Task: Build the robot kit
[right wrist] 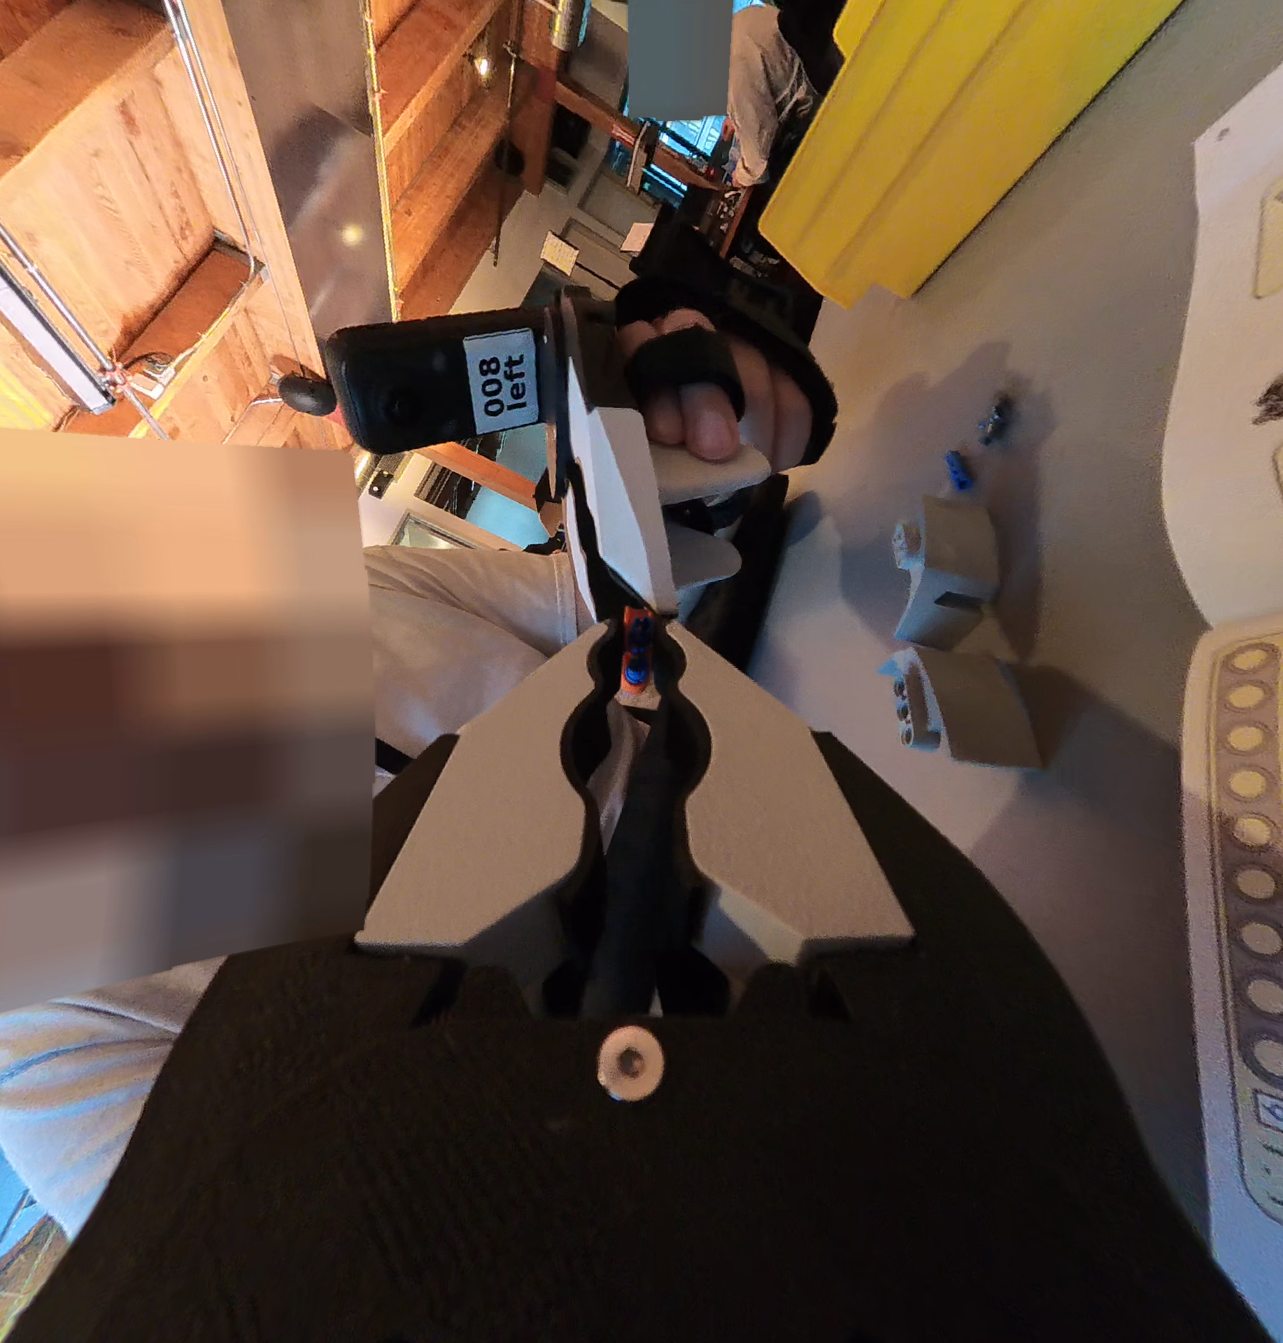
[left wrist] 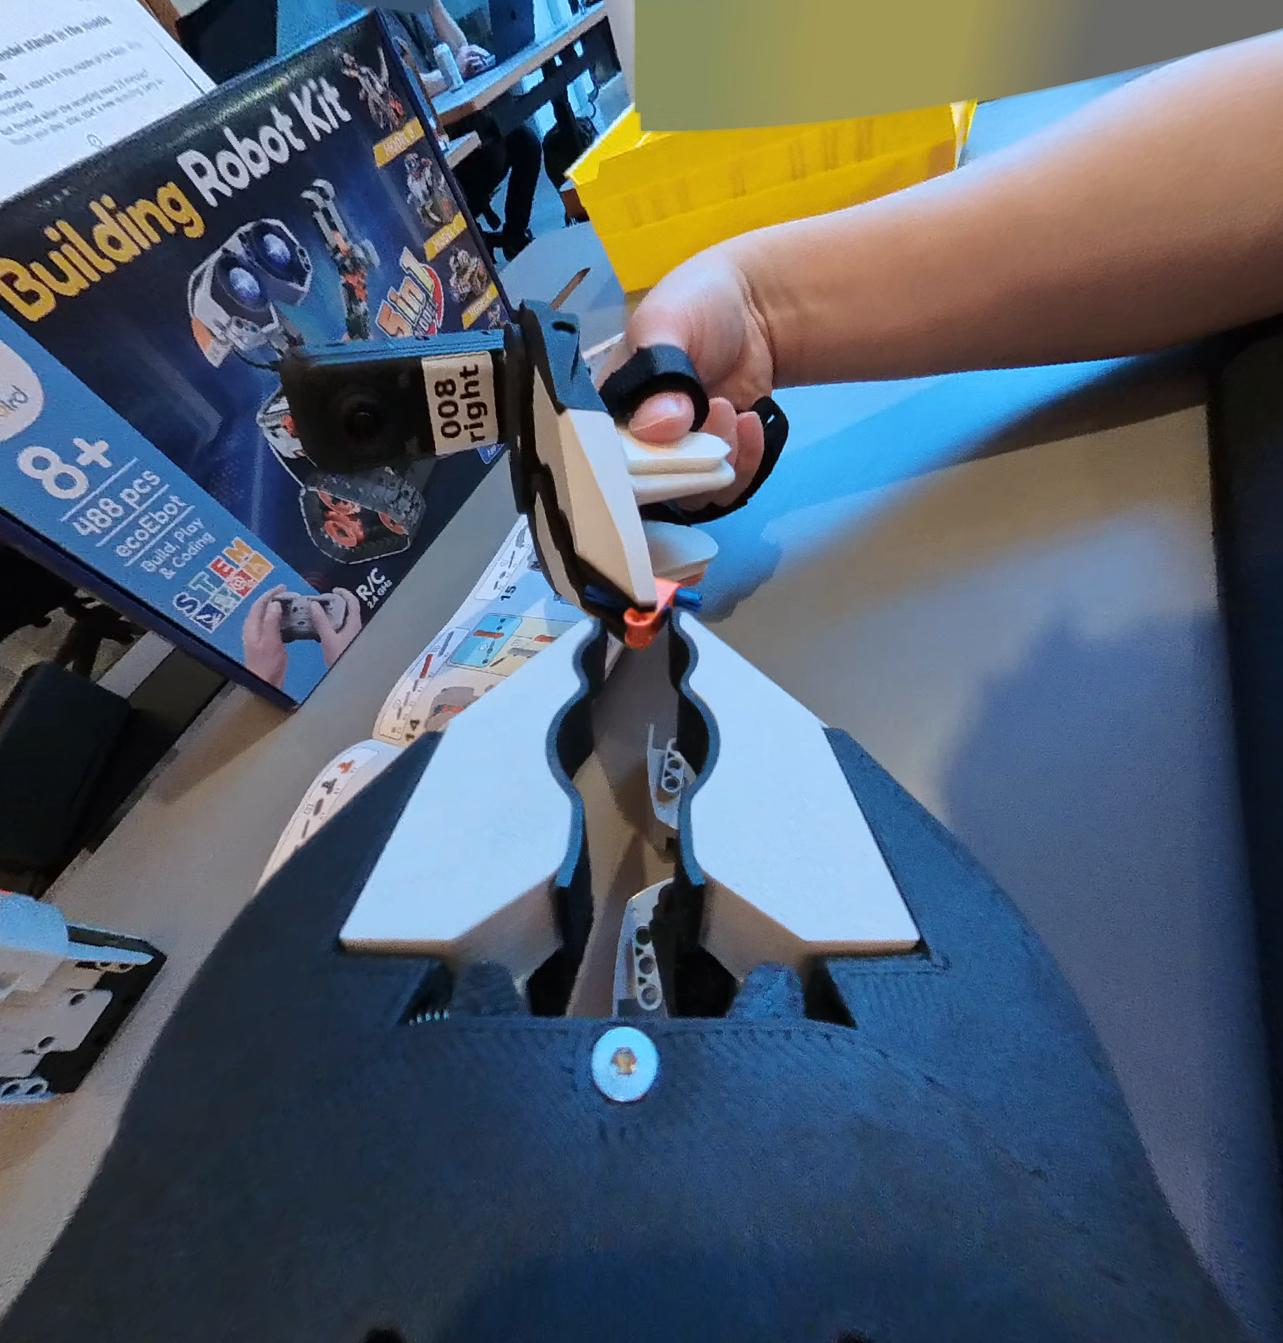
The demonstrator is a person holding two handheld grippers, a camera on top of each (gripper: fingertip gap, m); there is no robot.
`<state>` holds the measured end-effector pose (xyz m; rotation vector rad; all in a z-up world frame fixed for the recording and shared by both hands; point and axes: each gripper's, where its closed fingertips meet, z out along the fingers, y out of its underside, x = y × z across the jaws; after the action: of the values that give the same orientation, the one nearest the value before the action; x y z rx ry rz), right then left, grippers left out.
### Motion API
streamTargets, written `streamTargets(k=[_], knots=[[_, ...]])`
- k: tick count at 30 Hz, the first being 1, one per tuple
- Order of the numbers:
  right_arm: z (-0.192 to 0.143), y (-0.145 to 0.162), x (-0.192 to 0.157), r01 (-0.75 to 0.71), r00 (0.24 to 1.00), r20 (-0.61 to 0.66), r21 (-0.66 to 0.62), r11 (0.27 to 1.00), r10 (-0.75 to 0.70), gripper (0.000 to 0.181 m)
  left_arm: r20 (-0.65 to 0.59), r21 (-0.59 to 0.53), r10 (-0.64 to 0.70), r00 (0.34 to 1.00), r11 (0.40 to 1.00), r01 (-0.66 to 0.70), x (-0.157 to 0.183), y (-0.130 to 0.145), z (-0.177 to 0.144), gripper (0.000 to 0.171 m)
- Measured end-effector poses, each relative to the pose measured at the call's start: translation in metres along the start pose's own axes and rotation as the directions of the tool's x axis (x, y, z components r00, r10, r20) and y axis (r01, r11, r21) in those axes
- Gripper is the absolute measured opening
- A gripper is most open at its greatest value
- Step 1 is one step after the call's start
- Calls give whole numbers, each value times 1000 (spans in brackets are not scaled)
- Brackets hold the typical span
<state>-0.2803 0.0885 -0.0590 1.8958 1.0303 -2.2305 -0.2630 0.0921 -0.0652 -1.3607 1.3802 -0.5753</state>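
A small orange connector piece with blue pins is held in the air between both grippers. My left gripper is shut on it from below, fingertips on either side. The right gripper comes down from above, seen edge-on, with blue pin ends sticking out on both sides of its tip. In the right wrist view the orange piece sits between the fingers of my right gripper, which is shut on it. The left gripper meets its far end from above.
A blue robot kit box stands at the left, an open instruction booklet beside it. A yellow bin is behind. Two grey curved parts and a loose blue pin lie on the table. A part-built model is at lower left. My left and right fingertips are right by each other.
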Motion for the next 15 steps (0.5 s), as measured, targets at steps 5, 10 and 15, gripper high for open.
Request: streamTargets(k=[5,10,15], knots=[[1,-10,-3,-19,1000,23,60,998,18,6,82,0,37,996,999,-37,-11,-3,-3,7],[-5,-46,-11,68,997,3,264,962,-72,8,352,1,86,932,996,-92,-45,-12,-12,6],[-14,-85,-24,196,978,-45,551,811,-205,19,579,-75,155,800,988,-137,-71,-15,-25,6]])
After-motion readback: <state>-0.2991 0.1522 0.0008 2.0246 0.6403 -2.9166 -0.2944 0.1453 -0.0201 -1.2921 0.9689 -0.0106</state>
